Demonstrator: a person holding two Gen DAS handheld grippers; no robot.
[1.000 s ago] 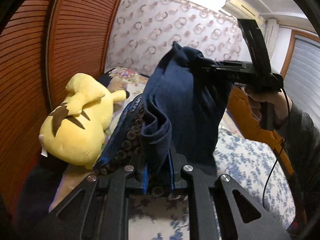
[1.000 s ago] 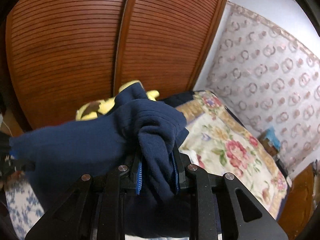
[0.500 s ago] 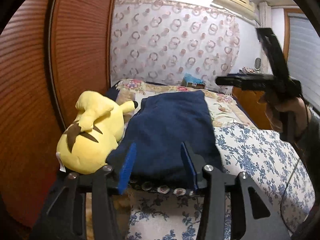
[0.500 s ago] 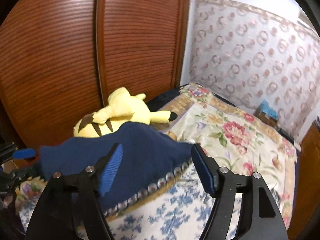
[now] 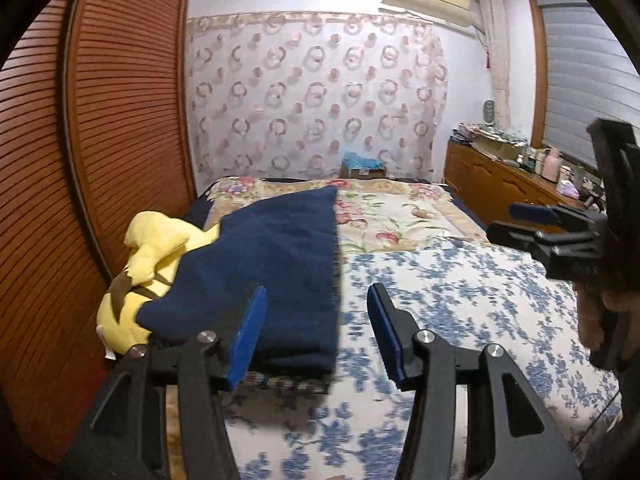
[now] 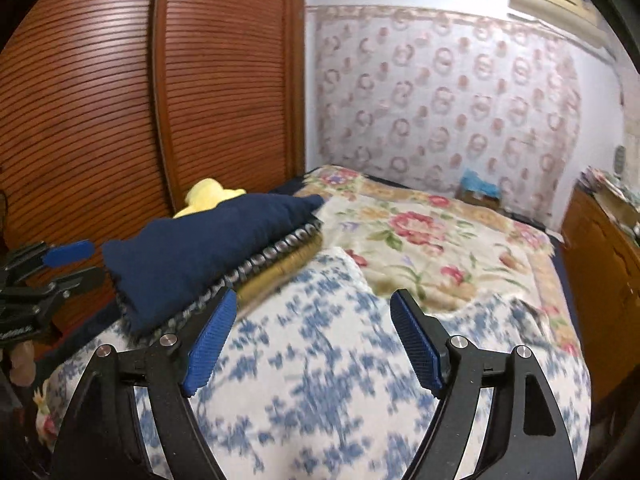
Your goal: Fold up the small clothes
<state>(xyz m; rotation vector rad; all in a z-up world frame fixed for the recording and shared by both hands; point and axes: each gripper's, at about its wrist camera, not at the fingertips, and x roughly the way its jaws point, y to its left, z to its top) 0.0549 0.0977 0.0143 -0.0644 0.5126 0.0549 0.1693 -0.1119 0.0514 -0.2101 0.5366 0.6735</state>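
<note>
Left wrist view: the left gripper (image 5: 316, 332) stands about half open with nothing between its blue pads; its jaws have just been opening and the cloth is free of them. The folded navy garment (image 5: 264, 268) lies on the bed (image 5: 460, 292), ahead and left of the jaws, its near edge just behind the left pad. Its far left side leans against a yellow plush toy (image 5: 140, 276). The garment's long axis runs away from the camera toward the headboard wall. The right gripper (image 5: 532, 224) shows at the right edge, held in a hand, well apart from the cloth. Right wrist view: the right gripper (image 6: 312, 336) is wide open and empty, its jaws likewise just opened, with only the blue-flowered bedding under them. The navy garment (image 6: 208, 252) sits up and to the left, resting on a stack of folded items with a patterned edge (image 6: 276, 252). The left gripper (image 6: 60, 264) appears at the left edge, close to the garment's near corner. Judgement: the left hand is the nearer, so any further tidying falls to it.
</note>
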